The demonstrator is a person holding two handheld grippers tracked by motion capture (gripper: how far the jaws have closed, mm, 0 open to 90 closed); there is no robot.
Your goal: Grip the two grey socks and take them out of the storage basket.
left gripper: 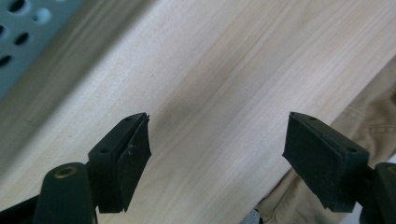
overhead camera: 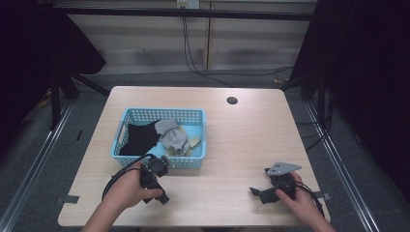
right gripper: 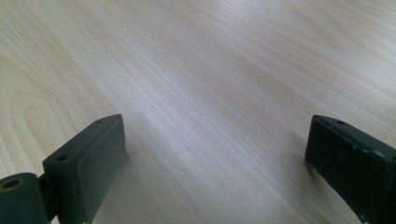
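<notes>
Left hand-held gripper point(overhead camera: 155, 180) is open and empty, just at 6 o'clock of the basket point(overhead camera: 159, 159); the right hand-held gripper point(overhead camera: 270, 191) rests open on the tabletop point(overhead camera: 241, 140) at 4 o'clock. Black cloth point(overhead camera: 139, 138) and grey socks point(overhead camera: 173, 136) lie in the basket, so I judge the sorting almost finished. Pale wood tabletop, grey floor, dark curtains at both sides.

A light wood-grain table point(overhead camera: 251, 140) with a round cable hole point(overhead camera: 232, 100) stands on grey floor point(overhead camera: 29, 159). Behind it is a pale panelled wall point(overhead camera: 145, 43), black cables point(overhead camera: 193, 63) hanging down it, with dark curtains point(overhead camera: 367, 72) at both sides.
</notes>
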